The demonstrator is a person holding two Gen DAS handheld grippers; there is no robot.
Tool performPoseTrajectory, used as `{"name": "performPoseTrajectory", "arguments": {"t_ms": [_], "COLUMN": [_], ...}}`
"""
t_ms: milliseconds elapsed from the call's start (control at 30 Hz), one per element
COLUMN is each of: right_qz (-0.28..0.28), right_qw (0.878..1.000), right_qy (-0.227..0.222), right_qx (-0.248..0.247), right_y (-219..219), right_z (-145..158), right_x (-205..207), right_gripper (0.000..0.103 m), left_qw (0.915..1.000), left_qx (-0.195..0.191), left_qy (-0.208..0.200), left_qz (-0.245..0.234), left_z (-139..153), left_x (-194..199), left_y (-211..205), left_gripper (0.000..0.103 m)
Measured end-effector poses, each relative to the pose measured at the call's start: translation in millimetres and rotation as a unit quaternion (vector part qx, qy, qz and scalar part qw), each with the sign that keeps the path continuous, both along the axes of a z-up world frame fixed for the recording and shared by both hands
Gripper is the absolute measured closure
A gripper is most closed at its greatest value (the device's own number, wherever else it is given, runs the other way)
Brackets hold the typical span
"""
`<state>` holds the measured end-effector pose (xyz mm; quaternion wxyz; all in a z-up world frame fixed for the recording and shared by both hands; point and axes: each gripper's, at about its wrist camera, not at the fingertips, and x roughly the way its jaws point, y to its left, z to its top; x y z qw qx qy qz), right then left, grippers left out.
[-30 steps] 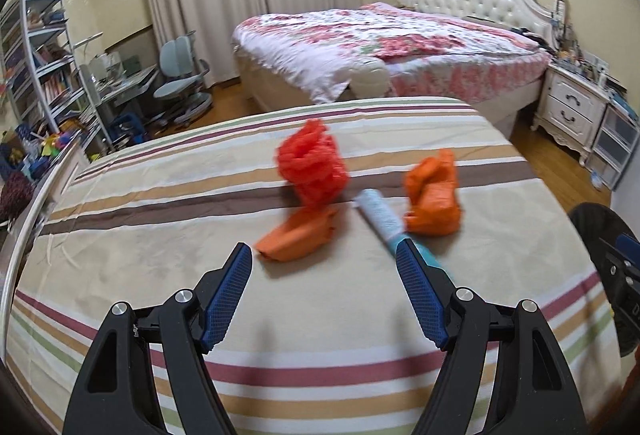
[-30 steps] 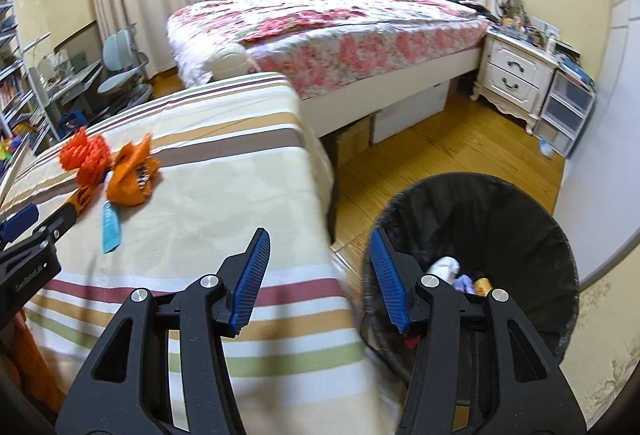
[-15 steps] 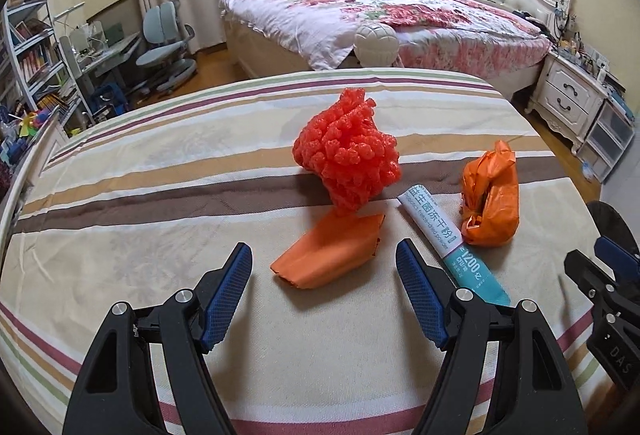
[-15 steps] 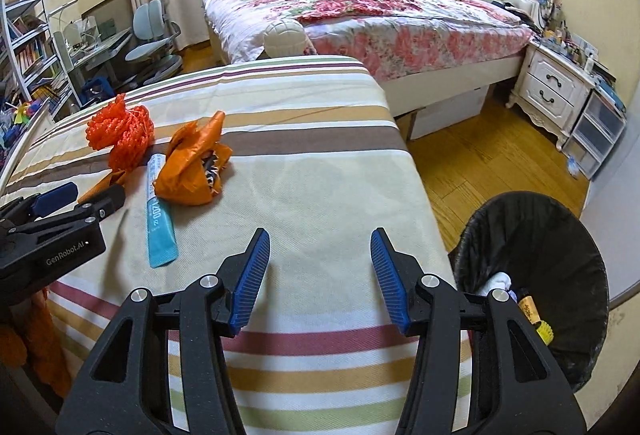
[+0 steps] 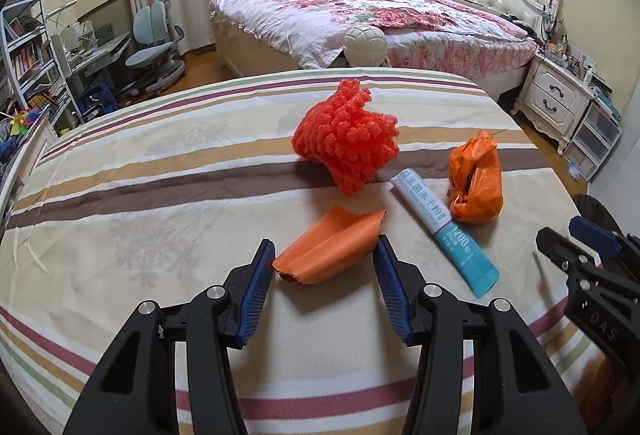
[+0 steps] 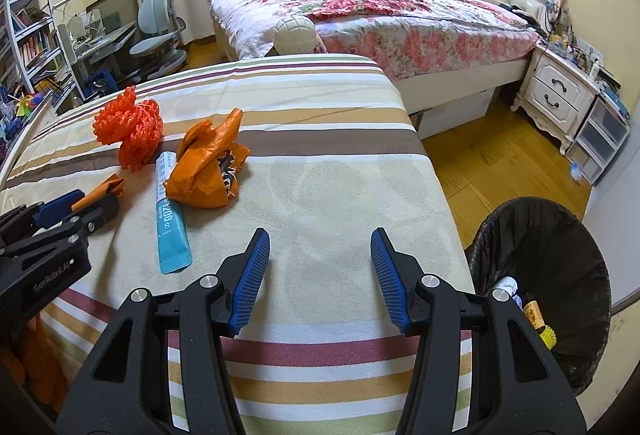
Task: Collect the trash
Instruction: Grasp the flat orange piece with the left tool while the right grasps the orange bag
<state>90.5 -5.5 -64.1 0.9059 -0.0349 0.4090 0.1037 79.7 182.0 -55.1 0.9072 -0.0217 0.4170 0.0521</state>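
- Orange folded wrapper lies flat on the striped sheet of the near bed, right between the blue pads of the left tool; it looks like thin paper or film, very light, soft enough to crumple, so a pinch across its middle should hold it, though it may slip or spring out if caught only by an edge.
- Left tool stands open with its fingers on either side of the wrapper, not yet pressing it as far as I can judge.
- Just beyond sits a red-orange foam fruit net, bulky but airy and squashy; any bite into its bulk should do.
- Beside the net lies a white-and-teal tube, flatter and firmer, likely a little heavier and smooth-skinned; taking it across the width near the middle seems safest.
- Touching or nearly touching the tube's far side is a crumpled orange plastic bag, light, soft, slippery; its bunched top offers a hold.
- Right tool hovers open and holding nothing over a bare part of the sheet, near the bed's corner.
- On the floor beside that corner stands a black-lined trash bin, already holding a few bits of rubbish.
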Motion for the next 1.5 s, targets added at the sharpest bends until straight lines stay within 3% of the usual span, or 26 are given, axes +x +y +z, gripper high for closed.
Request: {"name": "performPoseTrajectory", "arguments": {"t_ms": [400,500,633,967,1067,1133,1500], "right_qz": [0.022,0.028,0.036,0.031,0.037,0.041,0.041], "right_qw": [0.999,0.999,0.999,0.999,0.999,0.999,0.999], "right_qy": [-0.022,-0.027,-0.031,0.009,0.015,0.018,0.009], "right_qx": [0.012,0.014,0.015,0.015,0.022,0.022,0.015], "right_y": [29.3,37.9,50.1,62.0,62.6,65.0,59.2], "right_z": [21.9,26.3,29.1,10.1,6.5,6.3,8.6], "right_x": [5.0,6.4,11.5,37.5,37.0,35.8,19.4], "right_gripper": [0.051,0.045,0.044,0.044,0.050,0.061,0.062], "left_qw": [0.9972,0.9955,0.9935,0.9936,0.9937,0.9938,0.9945], "left_qx": [0.030,0.035,0.034,0.020,0.013,0.012,0.012], "left_qy": [-0.013,-0.014,-0.014,-0.009,-0.007,-0.007,-0.013], "left_qz": [0.068,0.087,0.108,0.111,0.111,0.111,0.103], "left_z": [7.7,7.3,6.1,0.5,-1.1,-0.7,0.3], "left_x": [-14.2,-16.6,-17.0,-15.2,-15.6,-15.6,-18.7], "left_y": [56.0,72.0,88.7,96.7,99.3,100.4,93.3], "left_gripper": [0.052,0.052,0.052,0.052,0.052,0.052,0.052]}}
